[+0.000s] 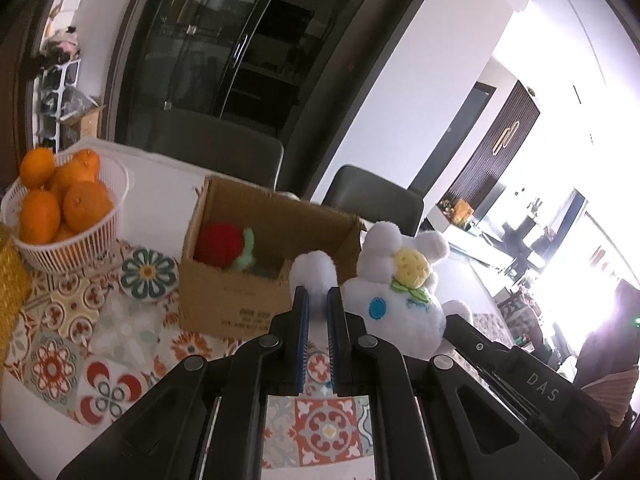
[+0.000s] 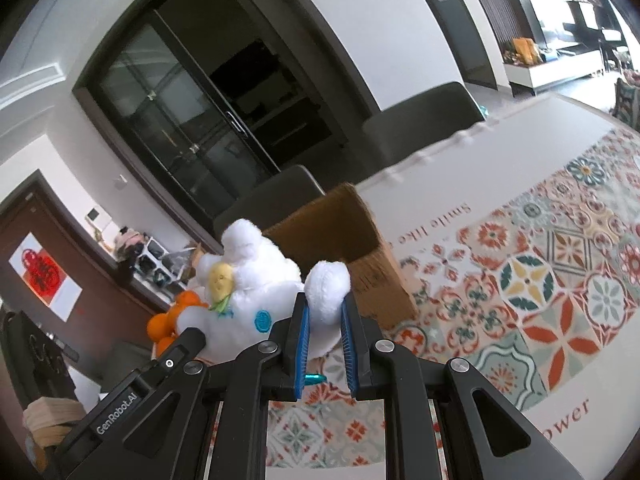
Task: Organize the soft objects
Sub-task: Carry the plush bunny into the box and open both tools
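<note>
**Both grippers clamped on white plush toy beside the box**

The left gripper [image 1: 318,296] has its jaws nearly closed, blue pads pinching one white limb of the plush toy [image 1: 400,304]. Toy body sits just right of the fingertips in the left wrist view, held up off the tablecloth [image 1: 100,344]. It has a yellow flower patch, green leaves and a blue round patch on the front. The other gripper's black body comes in from lower right and touches the toy's far side.

The right gripper [image 2: 325,304] is closed partway, jaws a bit wider than the left, blue pads squeezing another rounded white limb of the same toy. In the right wrist view the toy body [image 2: 248,292] hangs left of the fingertips. The left gripper's black body enters at lower left, against the toy.

The cardboard box [image 1: 224,280] is open-topped, just ahead and left of the left gripper's tips; from the right gripper it [image 2: 376,276] is straight ahead, just behind the held limb. Toy is beside the box, close to its near wall; touching or not, cannot tell. Inside the box is a red knitted ball [image 1: 218,246] with a green piece on its right.

Far left of the left gripper is a white basket [image 1: 80,248] holding oranges [image 1: 86,206]. A straw-coloured object [image 1: 10,276] is at the left edge, cut off. Two dark chairs [image 1: 376,196] stand behind the table. The patterned tablecloth spreads right of the right gripper.
</note>
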Tool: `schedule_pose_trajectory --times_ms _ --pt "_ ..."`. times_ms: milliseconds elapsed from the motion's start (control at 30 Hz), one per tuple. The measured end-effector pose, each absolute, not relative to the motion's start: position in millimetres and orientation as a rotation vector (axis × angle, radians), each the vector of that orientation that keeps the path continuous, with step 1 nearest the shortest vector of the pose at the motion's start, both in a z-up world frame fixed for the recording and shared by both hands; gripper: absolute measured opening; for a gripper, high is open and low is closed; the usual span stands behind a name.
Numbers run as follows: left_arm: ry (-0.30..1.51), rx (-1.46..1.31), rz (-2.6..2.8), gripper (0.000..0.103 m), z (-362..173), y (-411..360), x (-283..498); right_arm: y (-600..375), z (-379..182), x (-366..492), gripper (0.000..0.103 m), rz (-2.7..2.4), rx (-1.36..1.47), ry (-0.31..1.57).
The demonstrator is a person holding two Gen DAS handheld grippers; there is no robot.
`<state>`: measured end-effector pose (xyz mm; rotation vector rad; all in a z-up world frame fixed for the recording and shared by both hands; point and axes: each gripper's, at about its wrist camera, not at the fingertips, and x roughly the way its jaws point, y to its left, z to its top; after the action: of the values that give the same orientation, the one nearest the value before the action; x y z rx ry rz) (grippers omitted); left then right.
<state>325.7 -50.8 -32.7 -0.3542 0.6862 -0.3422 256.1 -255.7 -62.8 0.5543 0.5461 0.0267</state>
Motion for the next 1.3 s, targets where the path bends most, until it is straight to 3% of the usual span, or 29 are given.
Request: schedule_pose_trajectory --times_ms 667,1300 --pt "0.621 -0.322 -0.304 0.010 -8 -38 385 -239 -29 318 0.017 0.105 0.506 0.497" --pt "0.718 -0.226 -0.297 0.010 -46 -52 451 -241 -53 393 0.017 0.097 0.465 0.591"
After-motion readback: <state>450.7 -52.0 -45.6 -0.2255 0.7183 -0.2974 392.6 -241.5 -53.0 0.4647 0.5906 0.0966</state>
